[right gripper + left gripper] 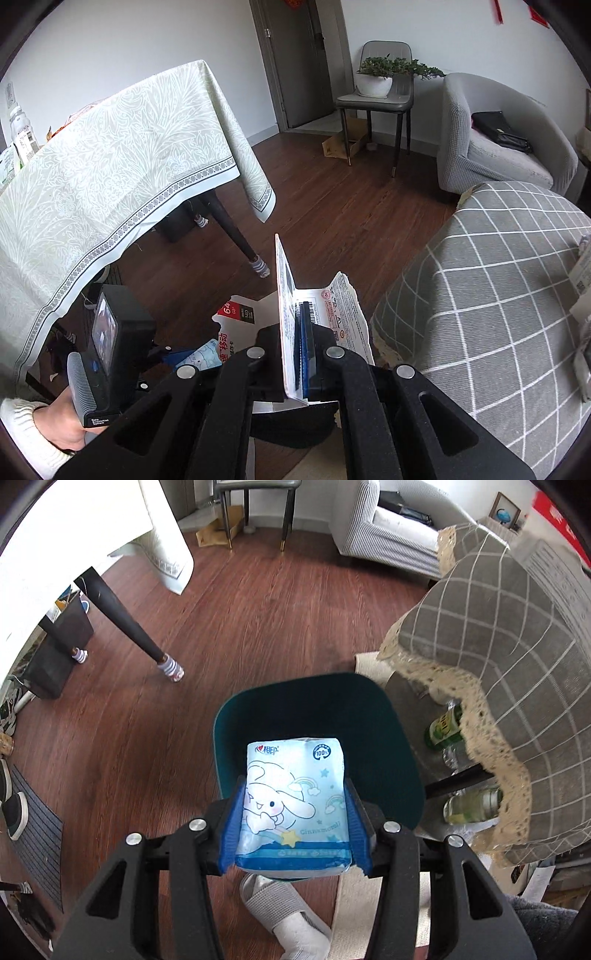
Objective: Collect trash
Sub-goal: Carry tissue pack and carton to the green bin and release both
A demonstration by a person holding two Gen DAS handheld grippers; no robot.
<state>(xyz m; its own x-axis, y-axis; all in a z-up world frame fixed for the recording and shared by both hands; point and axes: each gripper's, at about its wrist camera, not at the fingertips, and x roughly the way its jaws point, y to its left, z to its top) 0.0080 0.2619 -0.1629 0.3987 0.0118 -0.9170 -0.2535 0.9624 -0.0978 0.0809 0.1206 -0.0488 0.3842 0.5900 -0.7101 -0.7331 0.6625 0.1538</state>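
My left gripper (293, 805) is shut on a light blue tissue pack (293, 805) with a cartoon rabbit print, held right above the open dark teal trash bin (391, 716) on the floor. My right gripper (301, 325) is shut on a torn white card package (286, 295) with red and black print, held upright above the floor. The left gripper with its tissue pack (201, 356) shows at the lower left of the right wrist view, held by a hand in a white sleeve.
A table with a grey checked cloth (509, 672) stands right of the bin, with bottles (445, 727) under it. A dining table with a pale patterned cloth (122, 173) is at left, its leg (125, 620) nearby. A slipper (284, 912) lies below the bin. An armchair (495, 144) and a chair (380, 96) stand farther back.
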